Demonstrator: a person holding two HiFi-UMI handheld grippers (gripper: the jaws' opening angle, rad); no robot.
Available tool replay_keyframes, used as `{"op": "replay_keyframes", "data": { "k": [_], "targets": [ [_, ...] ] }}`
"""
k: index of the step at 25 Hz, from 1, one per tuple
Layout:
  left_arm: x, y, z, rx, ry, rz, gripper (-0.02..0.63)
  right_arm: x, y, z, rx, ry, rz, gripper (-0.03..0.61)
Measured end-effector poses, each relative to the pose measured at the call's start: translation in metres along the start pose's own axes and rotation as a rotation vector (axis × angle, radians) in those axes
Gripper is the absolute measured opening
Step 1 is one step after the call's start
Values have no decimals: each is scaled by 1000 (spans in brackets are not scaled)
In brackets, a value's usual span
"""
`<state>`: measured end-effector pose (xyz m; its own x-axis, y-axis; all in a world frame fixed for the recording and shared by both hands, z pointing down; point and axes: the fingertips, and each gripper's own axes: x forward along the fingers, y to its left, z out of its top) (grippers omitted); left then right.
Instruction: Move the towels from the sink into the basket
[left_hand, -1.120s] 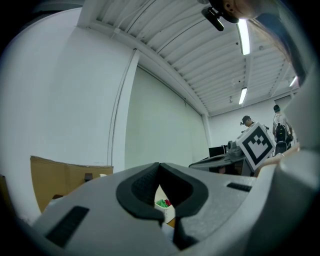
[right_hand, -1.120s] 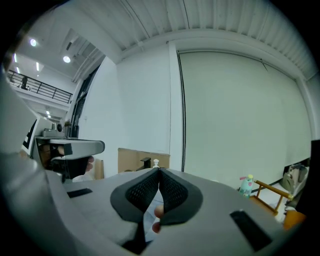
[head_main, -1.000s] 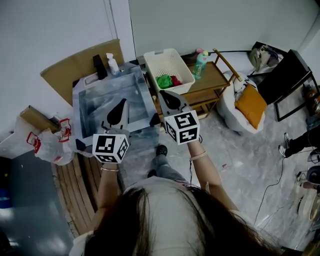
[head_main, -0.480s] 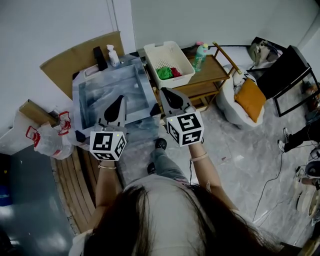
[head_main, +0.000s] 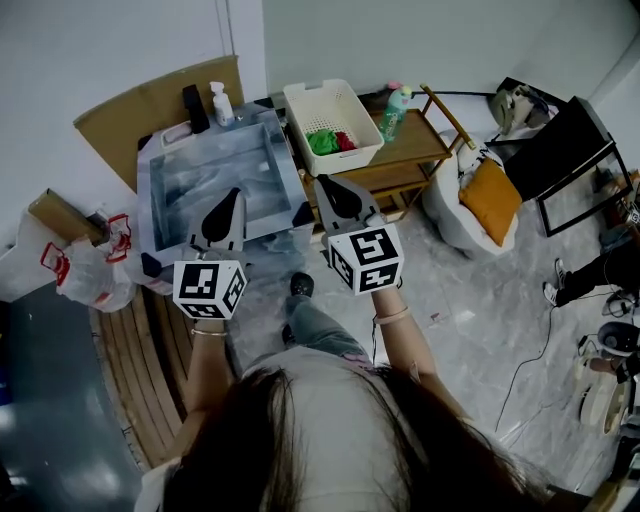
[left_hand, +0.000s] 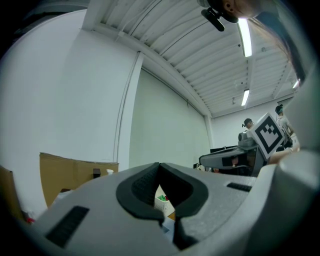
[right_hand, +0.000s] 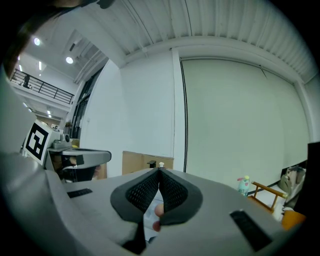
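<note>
Seeing green towel (head_main: 322, 141) and red towel (head_main: 346, 141) bunched side by side in the near end of the white perforated plastic basket (head_main: 300, 108), on the wooden trolley (head_main: 425, 150) right of the grey metal sink (head_main: 150, 205). Same spot as a second ago, untouched.

Reading left gripper (head_main: 236, 192) as clenched. Tips together in its own view, nothing gripped, only a sliver of basket showing through the gap lower down. Hovering over the near right part of the sink.

Reading right gripper (head_main: 321, 181) as clenched too, pads meeting at the tip, empty. Pointing at the basket's near left corner, just short of it, over the gap between sink and trolley.

Versus a second ago:
- Both grippers backed off slightly toward the near side.
- Right tip then almost at the basket's near edge, now a bit short.
- Jaws unchanged on both.
- Noting sink and basket shifted a little up and left in the head view.

Also there:
- green bottle (head_main: 394, 112) on the trolley, right of the basket
- white pump bottle (head_main: 217, 101) at the sink's far edge
- orange cushion (head_main: 490, 198) further right
</note>
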<state>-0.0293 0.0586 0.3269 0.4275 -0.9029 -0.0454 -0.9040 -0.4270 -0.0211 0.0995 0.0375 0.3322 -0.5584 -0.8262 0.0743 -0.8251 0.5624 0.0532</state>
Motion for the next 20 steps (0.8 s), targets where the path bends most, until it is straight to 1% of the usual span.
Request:
{"op": "replay_keyframes", "data": {
  "k": [8,14,20],
  "targets": [
    [-1,-3,-5,-13,3,13,6,0,1,-2,-19,10,18,25],
    [9,-1,-8,-25,12,37,6,1,-6,0,-15,9,40,25],
    [29,1,-11,-33,25,81,6,8,-19,2,-16,-3,70,25]
  ]
}}
